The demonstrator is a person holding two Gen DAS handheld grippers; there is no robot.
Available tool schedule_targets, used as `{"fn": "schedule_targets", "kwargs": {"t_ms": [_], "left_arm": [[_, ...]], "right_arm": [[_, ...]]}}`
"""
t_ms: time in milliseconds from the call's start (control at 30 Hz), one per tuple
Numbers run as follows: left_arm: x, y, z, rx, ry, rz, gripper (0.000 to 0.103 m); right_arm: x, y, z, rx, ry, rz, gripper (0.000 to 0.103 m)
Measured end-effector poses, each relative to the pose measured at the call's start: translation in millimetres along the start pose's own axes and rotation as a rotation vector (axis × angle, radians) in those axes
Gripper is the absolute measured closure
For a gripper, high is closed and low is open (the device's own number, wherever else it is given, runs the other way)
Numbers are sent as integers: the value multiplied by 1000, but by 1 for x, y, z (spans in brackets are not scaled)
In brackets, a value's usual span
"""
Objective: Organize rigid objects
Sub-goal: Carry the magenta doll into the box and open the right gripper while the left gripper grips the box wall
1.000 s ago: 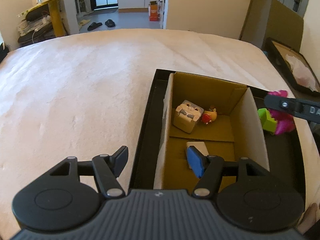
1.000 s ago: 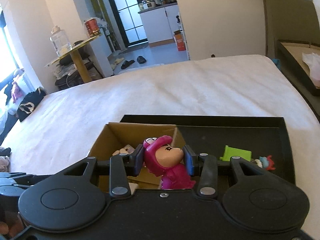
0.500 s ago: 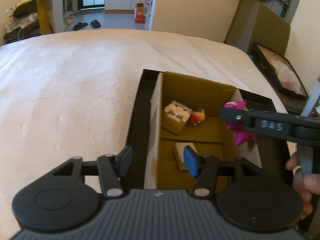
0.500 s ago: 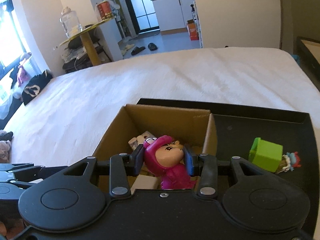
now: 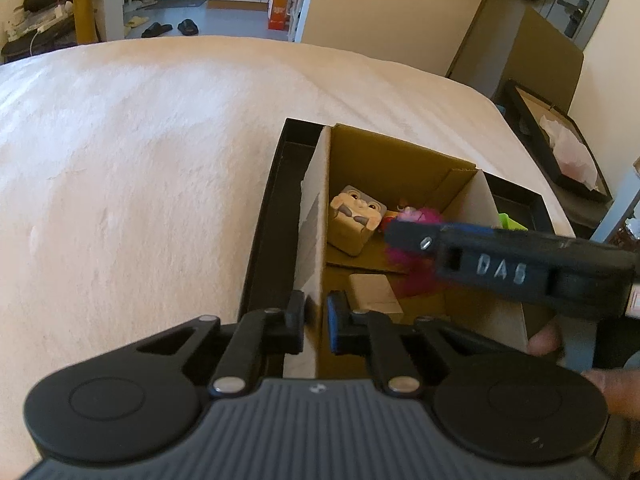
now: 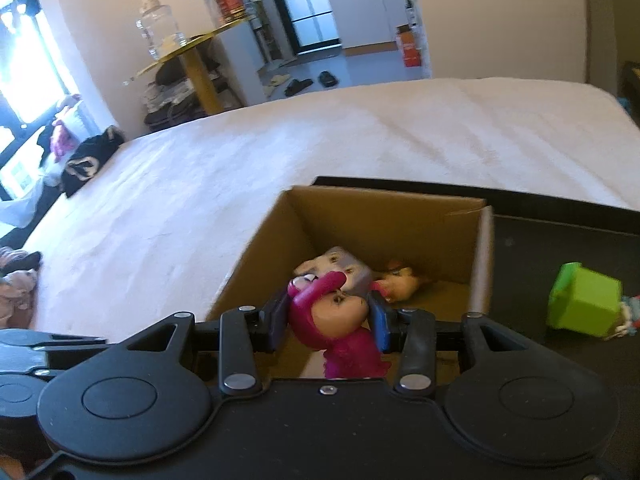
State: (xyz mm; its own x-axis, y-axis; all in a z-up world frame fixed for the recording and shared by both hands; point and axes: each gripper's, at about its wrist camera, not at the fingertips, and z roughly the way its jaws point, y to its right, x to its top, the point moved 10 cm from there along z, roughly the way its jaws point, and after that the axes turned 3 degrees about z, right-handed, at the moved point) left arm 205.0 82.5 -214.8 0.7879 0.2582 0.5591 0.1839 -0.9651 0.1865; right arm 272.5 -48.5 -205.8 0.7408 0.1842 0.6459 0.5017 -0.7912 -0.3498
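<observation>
1. "DAS" is embossed on the right gripper point(image 6: 329, 322) where it crosses the left view.
2. Left gripper point(image 5: 314, 320) has closed onto the box point(image 5: 312, 236) wall; a second ago it gaped.
3. Right jaws have just been parting – the pink toy point(image 6: 340, 320) sits loose between them, tilted, over the box (earlier pinched upright).
4. The tray point(image 6: 560, 240) rests on a pale bed point(image 5: 140, 160); a green cube point(image 6: 582, 300) lies outside the box.

warm daylight, blown-out window point(image 6: 24, 76) glare at upper left of the right wrist view, soft shadow inside the cardboard box point(image 5: 400, 184), motion blur on the pink toy point(image 6: 340, 320), fisheye bending at frame edges
</observation>
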Motion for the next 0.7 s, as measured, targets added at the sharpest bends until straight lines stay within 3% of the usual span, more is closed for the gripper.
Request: {"fn": "schedule_targets", "kwargs": {"t_ms": [33, 333, 700], "left_arm": [[0, 0, 1, 0, -3, 0, 93], [0, -2, 1, 4, -3, -5, 93], [2, 2, -3, 78, -23, 35, 88]], "right_arm": [[-3, -3, 2, 2, -14, -4, 49], [-2, 1, -14, -41, -22, -8, 49], [1, 33, -48, -65, -14, 66, 49]]}}
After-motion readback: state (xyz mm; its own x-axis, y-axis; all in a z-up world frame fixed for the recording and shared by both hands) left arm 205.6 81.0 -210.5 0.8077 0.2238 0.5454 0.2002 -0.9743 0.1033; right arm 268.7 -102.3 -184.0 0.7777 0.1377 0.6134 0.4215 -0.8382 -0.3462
